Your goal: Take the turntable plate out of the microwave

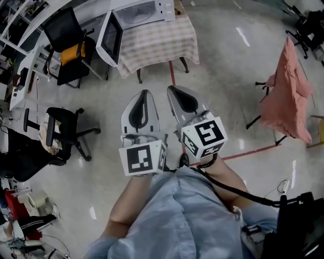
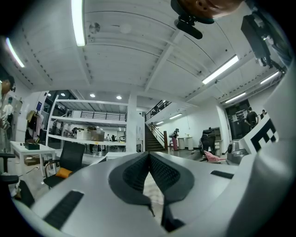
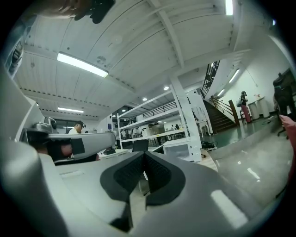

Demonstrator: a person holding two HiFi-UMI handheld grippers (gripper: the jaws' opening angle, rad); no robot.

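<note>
Looks like the approach stage: open floor (image 1: 217, 101) to cross before reaching the desk (image 1: 162, 43) with the checked cloth. At the desk's left end sits the microwave (image 1: 144, 11), its door (image 1: 111, 38) swung open past the left edge. No sight of the turntable plate, presumably inside and untouched. Left gripper (image 1: 144, 96) and right gripper (image 1: 173, 91) both clenched on nothing, side by side. Next calls for closing in, parting jaws, reaching inside. Pink cloth (image 1: 288, 91) to the right and office chairs (image 1: 66, 48) left of the desk flank the path without blocking it.
</note>
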